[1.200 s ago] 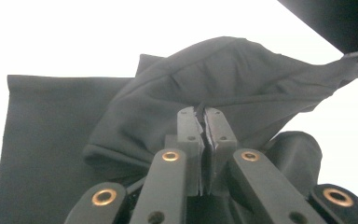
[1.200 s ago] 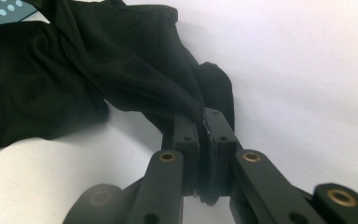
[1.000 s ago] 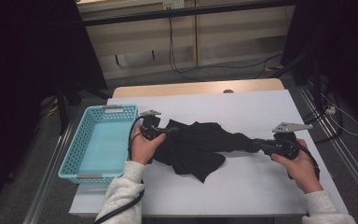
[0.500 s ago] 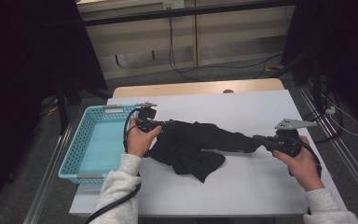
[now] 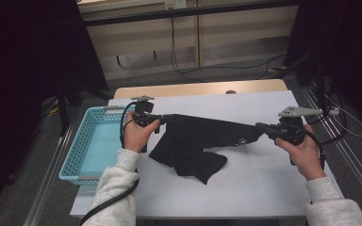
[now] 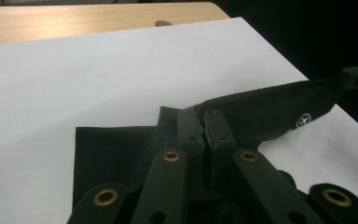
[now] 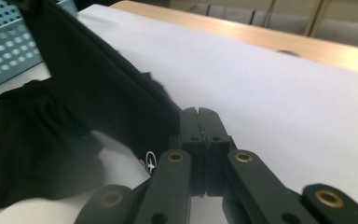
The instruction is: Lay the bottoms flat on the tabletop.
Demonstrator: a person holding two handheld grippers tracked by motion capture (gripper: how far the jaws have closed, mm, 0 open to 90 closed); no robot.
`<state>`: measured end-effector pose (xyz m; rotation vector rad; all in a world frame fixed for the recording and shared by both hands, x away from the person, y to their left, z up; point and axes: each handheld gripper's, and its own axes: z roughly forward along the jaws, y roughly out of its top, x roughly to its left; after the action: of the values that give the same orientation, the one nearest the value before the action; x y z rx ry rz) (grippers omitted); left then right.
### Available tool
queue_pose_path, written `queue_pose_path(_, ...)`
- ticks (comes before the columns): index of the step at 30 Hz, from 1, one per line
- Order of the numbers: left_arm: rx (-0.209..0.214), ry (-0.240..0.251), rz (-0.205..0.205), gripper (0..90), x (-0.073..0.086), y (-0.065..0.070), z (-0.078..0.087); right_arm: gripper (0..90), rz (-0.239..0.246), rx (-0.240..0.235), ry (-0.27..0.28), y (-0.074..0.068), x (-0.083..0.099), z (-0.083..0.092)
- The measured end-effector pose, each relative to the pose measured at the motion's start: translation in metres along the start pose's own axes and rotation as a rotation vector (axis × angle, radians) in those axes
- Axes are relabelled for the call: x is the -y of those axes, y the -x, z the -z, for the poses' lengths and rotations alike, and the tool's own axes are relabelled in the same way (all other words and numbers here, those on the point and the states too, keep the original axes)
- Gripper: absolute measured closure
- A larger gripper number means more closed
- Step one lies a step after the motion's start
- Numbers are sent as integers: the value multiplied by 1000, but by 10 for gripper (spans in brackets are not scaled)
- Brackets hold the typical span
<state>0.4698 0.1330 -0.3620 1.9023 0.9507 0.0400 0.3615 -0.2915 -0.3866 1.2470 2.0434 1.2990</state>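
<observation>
The white table top (image 5: 264, 188) is your reference surface. A strip of bare wood (image 5: 193, 88) borders its far edge, and beyond that lie a grey floor with loose cables (image 5: 226, 66) and pale wall panels. Dark curtains close off the room on both sides of the table.

A light blue perforated basket (image 5: 82, 150) sits at the left edge of the table top, partly overhanging it.

Just right of the basket, your left hand (image 5: 136, 134) is raised above the table top and holds the left gripper (image 5: 162, 117), which points to the right. Its jaws are clenched on one end of the black garment (image 5: 202, 134); the left gripper view shows the cloth pinched between the pads.

The black garment spans the middle of the table top. Its upper edge is stretched taut between the two grippers, and its lower part hangs down and rests crumpled on the table top. A small white logo (image 5: 242, 141) is visible near its right end.

Toward the right edge of the table top, your right hand (image 5: 304, 150) holds the right gripper (image 5: 260, 127), which points left. Its jaws are clamped on the other end of the garment, having just finished closing.
</observation>
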Motion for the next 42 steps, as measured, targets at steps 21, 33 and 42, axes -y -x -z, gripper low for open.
queue_pose_path(21,-5,22,-11,873,-20,3,9,900,50,50,21,-3,-34,9)
queue_pose_path(33,-18,6,11,873,-21,-9,-2,900,38,48,13,7,-29,-7)
queue_pose_path(42,-19,-15,42,873,-24,-22,-14,900,20,31,-17,19,-27,-25)
